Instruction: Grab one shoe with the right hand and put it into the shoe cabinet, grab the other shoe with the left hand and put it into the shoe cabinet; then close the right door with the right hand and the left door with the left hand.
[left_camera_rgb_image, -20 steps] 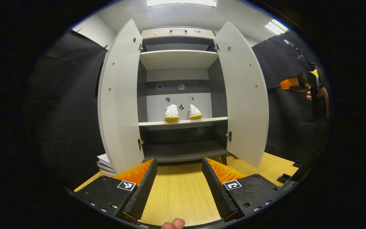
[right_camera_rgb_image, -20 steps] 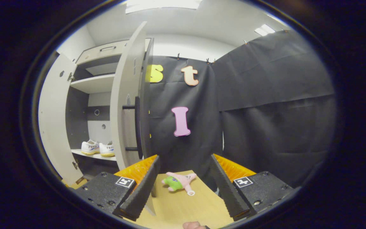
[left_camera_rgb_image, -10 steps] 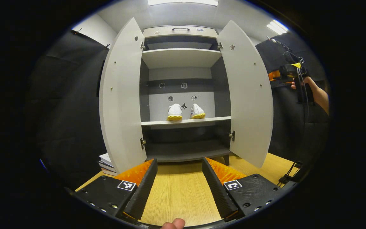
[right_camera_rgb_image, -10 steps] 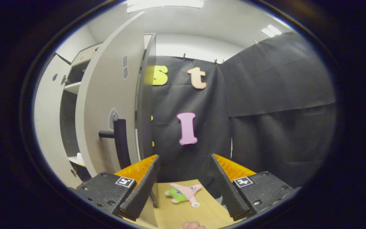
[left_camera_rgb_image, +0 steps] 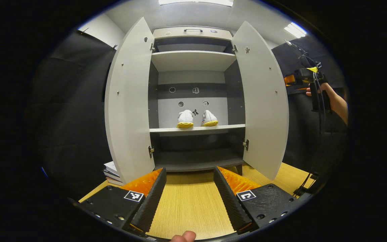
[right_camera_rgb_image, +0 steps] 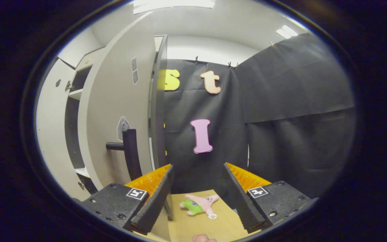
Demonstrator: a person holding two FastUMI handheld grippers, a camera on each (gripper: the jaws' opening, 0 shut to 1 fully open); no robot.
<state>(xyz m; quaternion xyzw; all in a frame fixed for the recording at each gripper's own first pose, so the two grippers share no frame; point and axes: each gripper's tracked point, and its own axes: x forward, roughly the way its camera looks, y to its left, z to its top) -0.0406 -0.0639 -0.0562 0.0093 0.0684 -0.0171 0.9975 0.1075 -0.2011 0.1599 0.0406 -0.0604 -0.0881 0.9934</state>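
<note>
Left gripper view: we hold the left gripper (left_camera_rgb_image: 188, 198) back over the wooden table (left_camera_rgb_image: 190, 208), its jaws spread wide and empty, facing the open shoe cabinet (left_camera_rgb_image: 193, 97). We keep it at this stand-off, as we judge it, so the left door (left_camera_rgb_image: 128, 101) has room to swing when its turn comes.

Both shoes sit side by side on the middle shelf (left_camera_rgb_image: 197, 129): the left shoe (left_camera_rgb_image: 185, 118) and the right shoe (left_camera_rgb_image: 209, 118), heels toward us. We take the placing steps as complete; the door steps remain.

In the right gripper view, the right gripper (right_camera_rgb_image: 198, 198) is also wide open and empty. It sits just beside the outer face of the right door (right_camera_rgb_image: 116, 111), near the dark door handle (right_camera_rgb_image: 129, 153), a position we read as suited to pushing that door closed first.

Count:
- shoes: two
- doors: two, both open
- grippers: two
- plush toy (right_camera_rgb_image: 198, 206): one, on the table
- stacked books (left_camera_rgb_image: 111, 173): one pile, number unclear
</note>
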